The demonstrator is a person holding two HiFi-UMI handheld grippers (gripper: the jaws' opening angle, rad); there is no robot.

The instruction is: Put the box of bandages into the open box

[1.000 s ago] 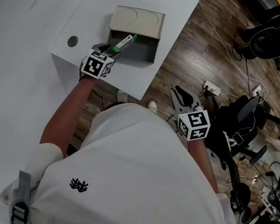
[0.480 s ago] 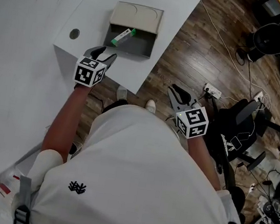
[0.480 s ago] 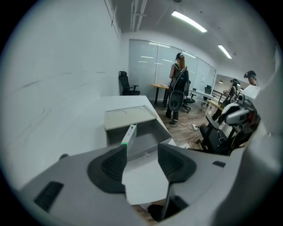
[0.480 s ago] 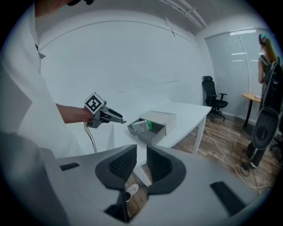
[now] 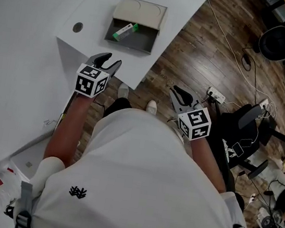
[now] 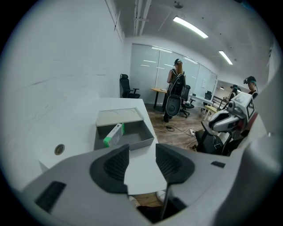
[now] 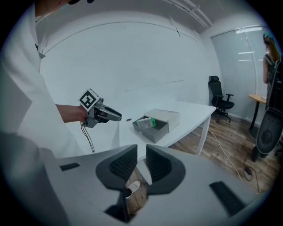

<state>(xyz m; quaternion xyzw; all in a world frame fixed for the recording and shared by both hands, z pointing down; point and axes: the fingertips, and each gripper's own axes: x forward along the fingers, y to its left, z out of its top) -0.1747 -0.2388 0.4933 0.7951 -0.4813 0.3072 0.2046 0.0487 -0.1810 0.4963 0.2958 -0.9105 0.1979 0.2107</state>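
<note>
Bandage box [image 5: 124,31] | inside open box [image 5: 142,39] | apart from left claw [image 5: 111,60], closing empty

Two grippers: the left gripper [image 5: 109,61], jaws closing with nothing between them, and the right gripper [image 5: 179,92]. Ahead of the left gripper: one table [image 5: 34,22], one open box [image 5: 141,38], one box of bandages [image 5: 124,31] inside it, one round hole [image 5: 78,27]. Between the grippers, two shoes [image 5: 123,91]. Beyond the right gripper, one power strip [image 5: 215,96].
</note>
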